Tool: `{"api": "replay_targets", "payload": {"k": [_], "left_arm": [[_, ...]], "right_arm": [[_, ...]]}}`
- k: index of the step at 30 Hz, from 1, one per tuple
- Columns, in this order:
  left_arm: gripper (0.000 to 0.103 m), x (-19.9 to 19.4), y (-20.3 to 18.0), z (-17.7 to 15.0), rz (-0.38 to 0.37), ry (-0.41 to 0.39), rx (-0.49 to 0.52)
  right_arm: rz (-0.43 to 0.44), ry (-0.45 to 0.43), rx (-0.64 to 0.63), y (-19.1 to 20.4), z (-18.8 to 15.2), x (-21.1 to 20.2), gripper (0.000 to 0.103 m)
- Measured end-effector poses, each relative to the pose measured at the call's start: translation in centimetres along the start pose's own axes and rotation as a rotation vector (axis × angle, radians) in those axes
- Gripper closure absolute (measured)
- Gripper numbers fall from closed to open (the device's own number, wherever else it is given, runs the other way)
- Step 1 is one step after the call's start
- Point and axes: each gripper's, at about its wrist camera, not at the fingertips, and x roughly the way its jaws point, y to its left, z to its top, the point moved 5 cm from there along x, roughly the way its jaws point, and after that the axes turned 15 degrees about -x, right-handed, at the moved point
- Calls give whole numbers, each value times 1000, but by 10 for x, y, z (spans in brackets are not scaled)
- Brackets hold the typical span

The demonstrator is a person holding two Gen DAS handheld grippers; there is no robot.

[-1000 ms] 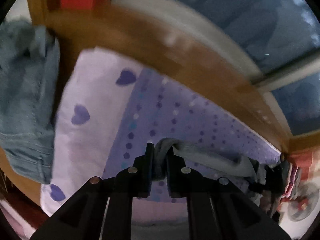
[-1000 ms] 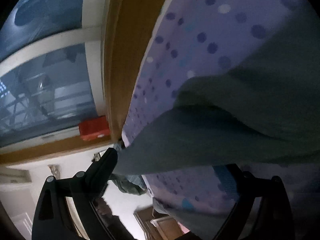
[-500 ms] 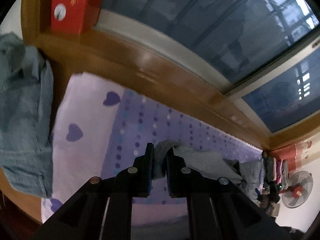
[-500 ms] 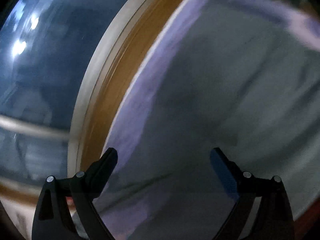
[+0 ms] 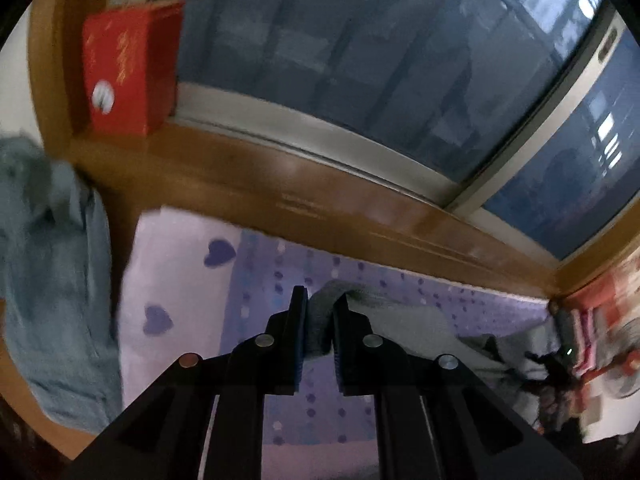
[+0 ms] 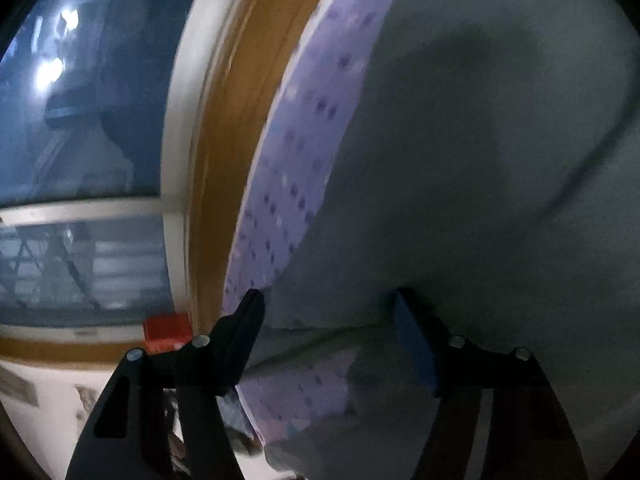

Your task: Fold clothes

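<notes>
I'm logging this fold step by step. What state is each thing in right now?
Left gripper: shut on a pinched fold of the grey garment.
Right gripper: closing, grey garment's edge between its fingers, not yet pressed.
Grey garment: lying on the dotted purple sheet.
Denim garment: crumpled, unfolded.
Red box: upright on the sill.

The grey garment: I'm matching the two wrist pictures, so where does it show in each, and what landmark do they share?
Left wrist: the grey garment lies right of centre on the dotted purple sheet, its corner pinched in the left gripper.
Right wrist: it fills the right side; the right gripper is closing around its edge.
Shared landmark: the red box on the wooden sill.
</notes>
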Motion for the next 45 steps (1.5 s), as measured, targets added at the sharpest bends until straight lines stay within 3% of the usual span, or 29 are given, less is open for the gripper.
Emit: {"api": "replay_targets", "payload": {"k": [1,3,7,9,11,13,16,18,21,25,27,33,36,42,44,45], "left_arm": [[92,0,-10,9,20,-10,23],[92,-15,-46,32,46,-106,100],[92,-103,-125,41,-125,-443,270],[92,-141,-144,29,-160,-588,344],[92,-146,-140,20,-114,-606,361],[92,-137,-117,14,-83,-562,332],[92,-119,-79,2,-52,-536,290],[92,-106,-60,-13,-30,-559,306],[92,-81,-40,-29,32,-562,294],[91,-44,-2,-34,92,-601,218],[90,-21,18,-33,124,-613,167],[90,44,57,-20,206,-604,46],[90,65,66,-22,257,-582,70],[90,67,91,-18,210,-560,-8],[90,60,89,-20,190,-574,-3],[90,54,86,-19,183,-590,2]], "right_arm": [[0,26,-9,8,6,8,35],[55,75,-14,28,16,23,35],[208,137,3,74,28,41,35],[342,219,45,99,13,60,35],[450,234,82,114,6,79,29],[534,207,135,122,5,100,25],[541,141,283,108,20,139,25],[603,68,357,103,37,152,25],[708,-41,296,115,61,145,26],[847,-124,76,136,65,119,26],[847,-89,36,132,55,125,26],[716,23,137,97,13,172,24],[662,84,180,81,-23,152,20],[570,233,144,75,-94,85,19],[533,214,77,68,-93,57,19],[494,164,44,58,-80,39,19]]}}
